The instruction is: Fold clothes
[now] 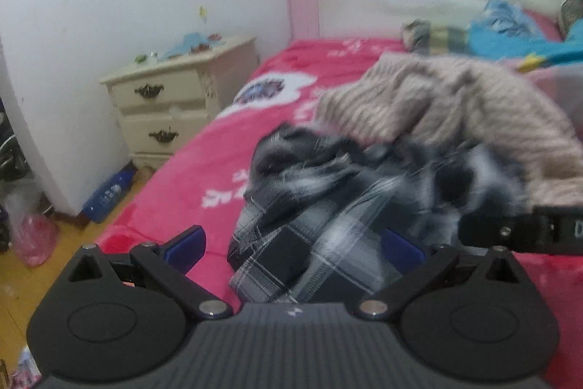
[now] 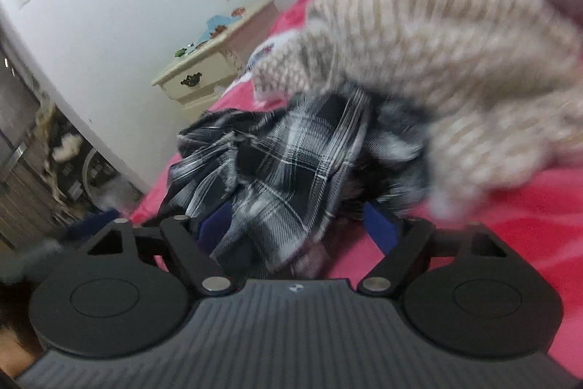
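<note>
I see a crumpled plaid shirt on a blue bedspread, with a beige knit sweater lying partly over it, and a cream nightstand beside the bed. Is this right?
One detail is wrong: the bedspread is pink-red, not blue, as the left wrist view shows. The rest holds: the crumpled plaid shirt lies on it, the beige knit sweater lies partly over the shirt, and the cream nightstand stands beside the bed.

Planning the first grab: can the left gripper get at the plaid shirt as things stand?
Probably yes. The left gripper stands open with the plaid shirt bunched between its fingers; the beige sweater only overlaps its far side.
</note>
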